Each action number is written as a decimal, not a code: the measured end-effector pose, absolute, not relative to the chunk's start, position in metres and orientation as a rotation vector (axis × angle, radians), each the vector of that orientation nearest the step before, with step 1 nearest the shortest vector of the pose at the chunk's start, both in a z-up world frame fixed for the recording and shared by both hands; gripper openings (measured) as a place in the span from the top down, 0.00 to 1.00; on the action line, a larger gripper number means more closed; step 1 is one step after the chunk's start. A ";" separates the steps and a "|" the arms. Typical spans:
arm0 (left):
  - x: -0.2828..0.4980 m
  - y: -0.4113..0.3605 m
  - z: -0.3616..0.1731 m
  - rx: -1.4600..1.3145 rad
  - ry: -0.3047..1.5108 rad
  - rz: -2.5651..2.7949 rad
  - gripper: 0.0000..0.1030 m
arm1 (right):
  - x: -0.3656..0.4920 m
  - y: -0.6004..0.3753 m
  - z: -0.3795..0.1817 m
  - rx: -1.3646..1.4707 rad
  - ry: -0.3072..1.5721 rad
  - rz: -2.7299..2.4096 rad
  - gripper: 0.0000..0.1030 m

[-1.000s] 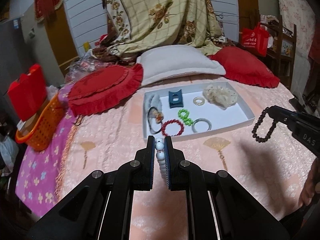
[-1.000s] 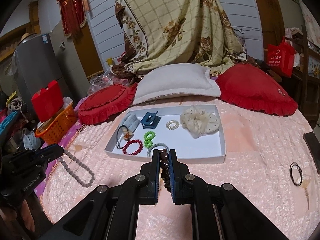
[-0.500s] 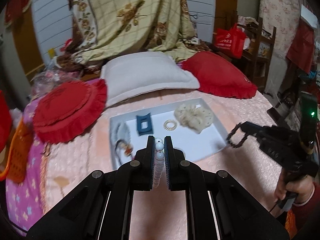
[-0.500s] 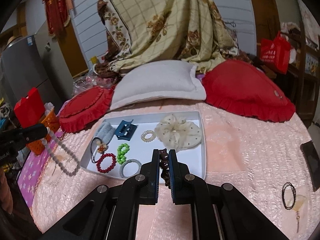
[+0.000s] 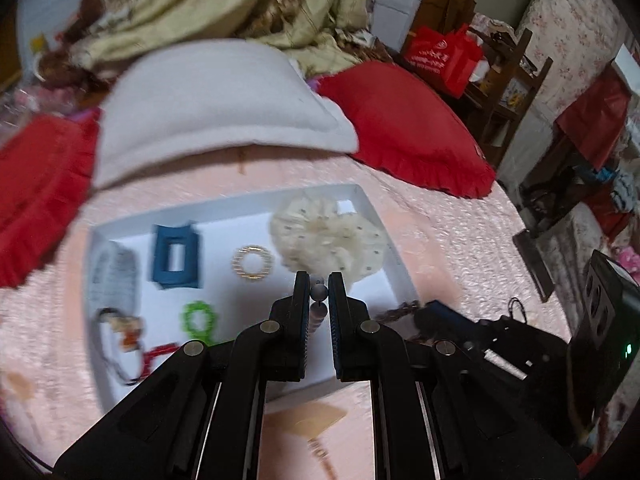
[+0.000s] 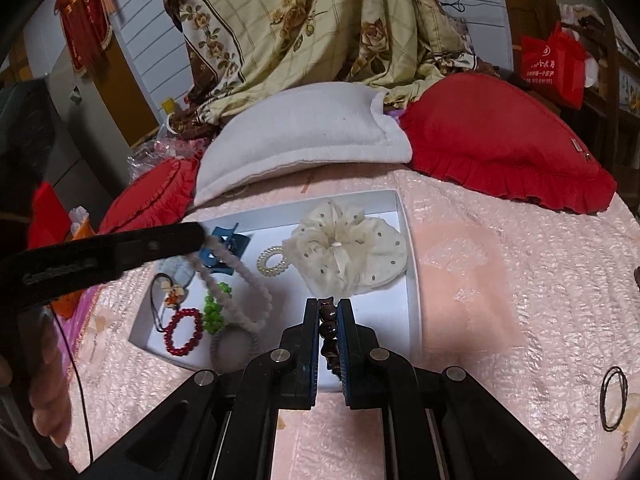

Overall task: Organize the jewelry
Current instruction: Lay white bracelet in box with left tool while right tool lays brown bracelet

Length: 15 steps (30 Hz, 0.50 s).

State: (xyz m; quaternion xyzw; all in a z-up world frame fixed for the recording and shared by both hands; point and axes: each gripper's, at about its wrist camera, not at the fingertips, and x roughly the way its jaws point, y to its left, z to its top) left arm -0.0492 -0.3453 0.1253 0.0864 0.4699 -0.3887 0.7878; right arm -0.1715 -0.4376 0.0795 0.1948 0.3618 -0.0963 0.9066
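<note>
We hold the left gripper [image 5: 319,292] clamped on a pale bead necklace [image 6: 244,280], which dangles over the white tray [image 6: 404,240] at centre frame in the right wrist view. Our right gripper [image 6: 328,320] is pinched on a dark brown bead bracelet [image 6: 329,326] above the tray's near right corner. In the tray lie a cream scrunchie [image 6: 348,248], a blue hair claw [image 5: 175,258], a pearl coil ring [image 6: 273,261], a green bead bracelet [image 6: 214,306] and a red bead bracelet [image 6: 184,332]. 1 black hair tie [image 6: 614,398] lies on the pink bedspread [image 6: 500,280] at lower right.
</note>
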 end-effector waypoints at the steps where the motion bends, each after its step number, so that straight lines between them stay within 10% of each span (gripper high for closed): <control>1: -0.049 -0.350 0.120 0.181 1.023 -0.848 0.92 | -0.171 -0.438 0.078 0.399 0.749 -0.202 0.92; 15: -0.025 -0.352 0.057 0.331 1.045 -0.707 0.91 | -0.144 -0.440 0.039 0.446 0.818 -0.143 0.92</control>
